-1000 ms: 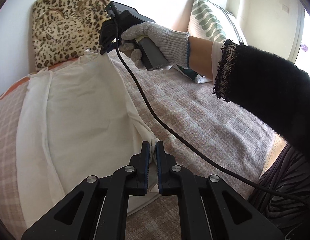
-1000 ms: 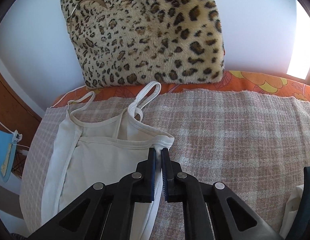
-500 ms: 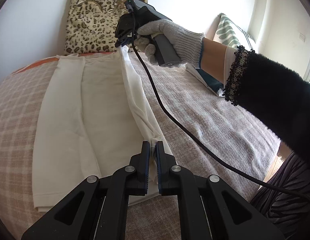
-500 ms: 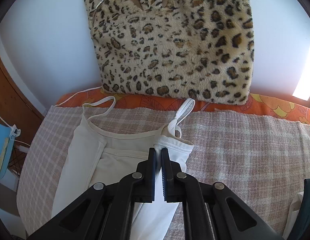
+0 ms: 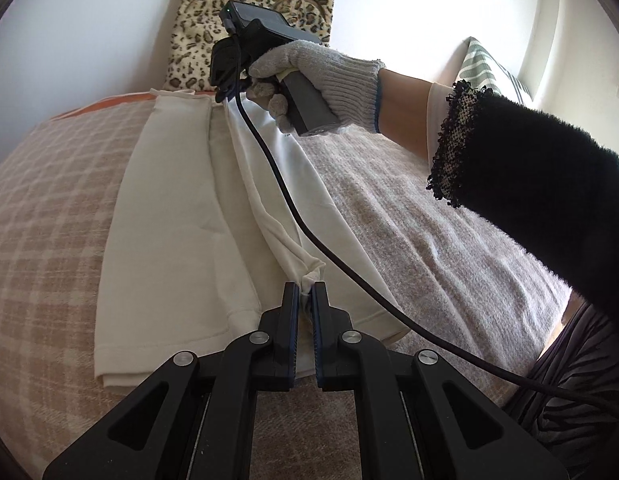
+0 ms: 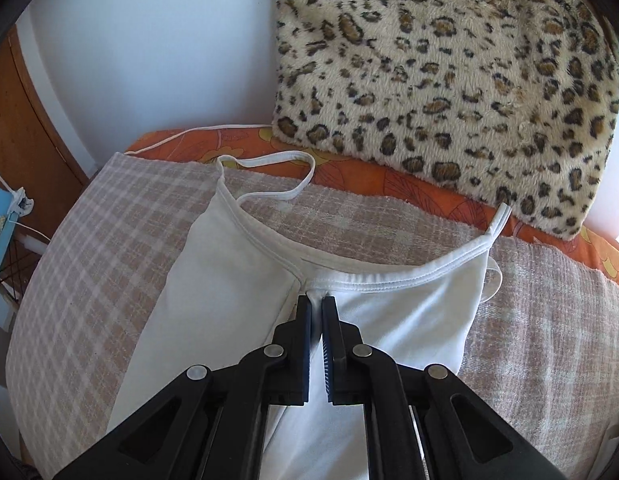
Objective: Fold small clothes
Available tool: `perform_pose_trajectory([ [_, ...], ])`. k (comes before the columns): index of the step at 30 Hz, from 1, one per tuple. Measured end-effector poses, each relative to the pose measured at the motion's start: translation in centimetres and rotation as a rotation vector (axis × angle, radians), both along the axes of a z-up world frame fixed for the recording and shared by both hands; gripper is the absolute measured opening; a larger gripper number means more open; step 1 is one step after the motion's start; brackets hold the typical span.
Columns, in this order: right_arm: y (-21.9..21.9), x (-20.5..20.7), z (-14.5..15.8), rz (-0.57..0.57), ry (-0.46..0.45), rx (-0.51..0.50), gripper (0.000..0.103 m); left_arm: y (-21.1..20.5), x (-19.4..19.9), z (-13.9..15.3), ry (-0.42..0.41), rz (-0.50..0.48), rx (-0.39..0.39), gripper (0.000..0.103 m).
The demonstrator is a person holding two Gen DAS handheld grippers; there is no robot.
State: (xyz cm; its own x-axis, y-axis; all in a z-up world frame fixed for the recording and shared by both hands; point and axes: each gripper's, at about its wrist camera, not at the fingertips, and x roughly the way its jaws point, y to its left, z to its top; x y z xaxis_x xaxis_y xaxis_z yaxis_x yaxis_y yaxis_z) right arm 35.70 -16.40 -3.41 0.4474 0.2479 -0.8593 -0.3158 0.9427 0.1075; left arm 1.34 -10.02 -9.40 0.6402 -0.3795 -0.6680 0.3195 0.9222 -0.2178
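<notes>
Left gripper (image 5: 305,289): angling downward, jaws clenching the bunched hem of the white camisole (image 5: 169,216), which is lying lengthwise on the checked blanket (image 5: 41,208) covering the bed.
Right gripper (image 6: 316,302): gloved hand (image 5: 309,68) reaching across, jaws pinching the camisole's neckline fold.
Left view only: black sleeve (image 5: 529,168), cable (image 5: 293,208), striped pillow (image 5: 485,68).
Right view only: shoulder straps (image 6: 269,160) lying near the leopard cushion (image 6: 449,80).

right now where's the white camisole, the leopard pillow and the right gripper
white camisole (image 6: 229,300), right wrist view, on its flat left panel
leopard pillow (image 6: 449,80), right wrist view, middle of its furry face
right gripper (image 6: 316,304), right wrist view, between its tips, pinching the neckline
</notes>
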Motion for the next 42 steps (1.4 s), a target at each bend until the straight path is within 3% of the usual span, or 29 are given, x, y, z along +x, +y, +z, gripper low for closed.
perform_pose_trajectory([
  [4,0.3,0.5,-0.8,-0.011,0.012,-0.001,0.004,0.3,-0.4,0.0,0.012,0.009,0.023,0.008],
  [5,0.3,0.7,-0.8,-0.008,0.022,0.018,0.008,0.4,-0.6,0.0,0.018,0.006,0.022,0.009],
  [6,0.1,0.7,-0.8,-0.006,0.029,0.042,0.013,0.5,-0.9,0.0,0.025,0.004,0.023,0.014],
  [8,-0.4,0.7,-0.1,-0.023,0.026,0.087,0.037,0.7,-1.5,0.3,0.03,-0.012,0.024,0.016],
  [14,-3.3,-3.4,3.6,-0.002,-0.013,0.144,0.035,3.2,-2.4,2.8,-0.03,-0.018,0.045,0.016],
  [19,-4.2,-10.3,5.3,0.081,-0.012,0.12,0.031,6.6,-0.6,4.7,-0.059,0.006,0.142,0.016],
  [21,-4.2,-13.9,5.2,0.11,0.007,0.104,0.031,8.0,0.6,4.7,-0.029,0.021,0.162,0.02],
  [24,-4.5,-19.7,3.7,0.118,0.076,0.074,0.032,10.3,2.2,3.8,0.069,0.049,0.112,0.041],
  [28,-5.9,-26.3,1.6,0.078,0.193,0.107,0.032,11.9,2.8,1.8,0.178,0.075,0.015,0.041],
  [32,-8.1,-30.5,-0.1,-0.01,0.261,0.218,0.036,11.9,3.1,0.5,0.257,0.071,-0.06,0.041],
  [35,-8.9,-32.0,-0.4,-0.03,0.27,0.291,0.036,11.2,3.1,0.6,0.243,0.056,-0.048,0.037],
  [38,-8.5,-32.5,-0.5,-0.005,0.273,0.321,0.035,10.4,3.2,0.5,0.236,0.024,-0.022,0.006],
  [39,-8.1,-32.6,-0.7,0.009,0.27,0.309,0.034,10.1,3.2,0.4,0.23,0.015,-0.016,0.004],
  [42,-6.8,-33.1,-0.6,0.066,0.229,0.224,0.014,10.1,2.9,0.4,0.194,0.012,0.023,0.002],
])
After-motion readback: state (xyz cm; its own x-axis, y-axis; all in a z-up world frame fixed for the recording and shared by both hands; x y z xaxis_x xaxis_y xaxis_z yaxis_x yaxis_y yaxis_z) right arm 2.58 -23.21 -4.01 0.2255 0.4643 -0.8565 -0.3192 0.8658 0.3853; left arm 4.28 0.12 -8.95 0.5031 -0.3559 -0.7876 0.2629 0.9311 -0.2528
